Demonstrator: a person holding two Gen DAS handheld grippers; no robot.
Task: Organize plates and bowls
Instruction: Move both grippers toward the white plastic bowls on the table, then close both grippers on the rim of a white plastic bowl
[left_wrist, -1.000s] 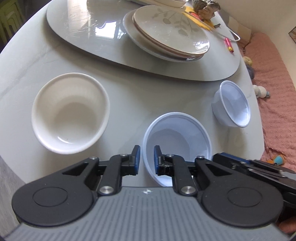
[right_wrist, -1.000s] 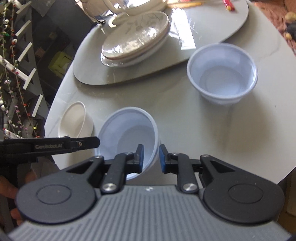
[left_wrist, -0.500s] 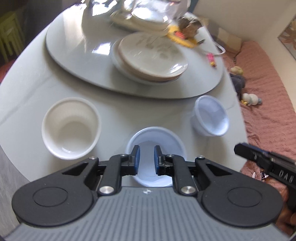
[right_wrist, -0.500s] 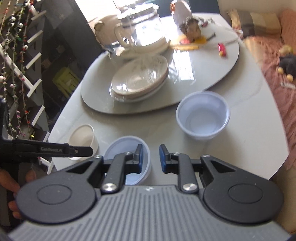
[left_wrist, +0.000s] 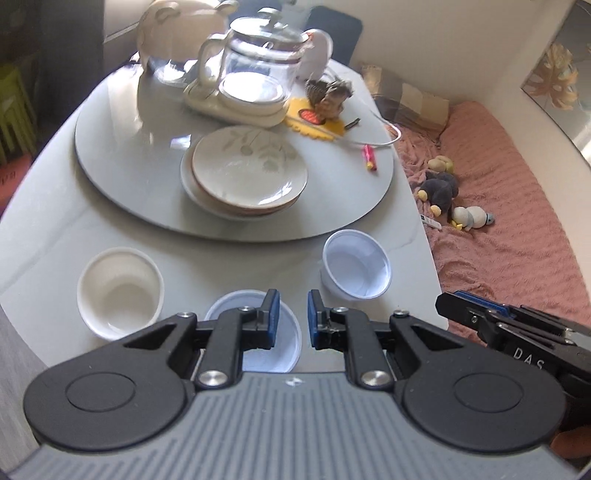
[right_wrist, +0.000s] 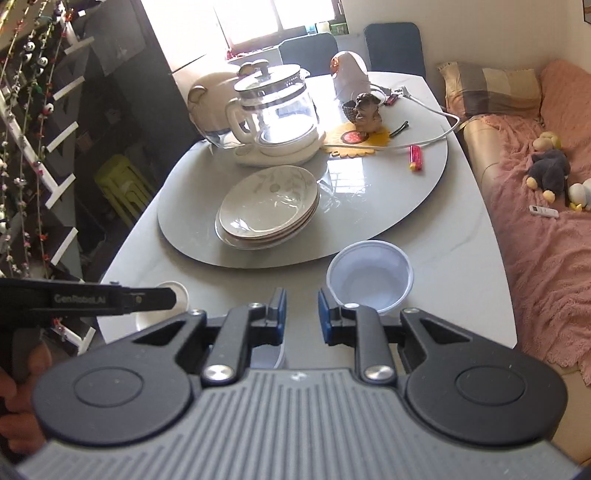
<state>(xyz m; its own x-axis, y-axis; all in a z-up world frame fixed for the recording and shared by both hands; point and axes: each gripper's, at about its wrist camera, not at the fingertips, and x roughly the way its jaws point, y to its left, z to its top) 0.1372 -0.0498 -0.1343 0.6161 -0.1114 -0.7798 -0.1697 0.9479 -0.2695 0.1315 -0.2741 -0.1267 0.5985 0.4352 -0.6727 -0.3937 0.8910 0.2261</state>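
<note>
Above a grey table (left_wrist: 44, 236), the left tool (left_wrist: 291, 319), marked "GenRobot.AI", and the right tool (right_wrist: 300, 311), lettered "DAS", both gape empty. Three bowls (left_wrist: 356, 267) sit near the edge; stacked plates (right_wrist: 267, 206) rest on the turntable (right_wrist: 406, 192).

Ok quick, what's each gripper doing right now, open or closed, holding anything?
Left gripper: open, holding nothing, above the pale blue plastic bowl.
Right gripper: open, holding nothing.
</note>
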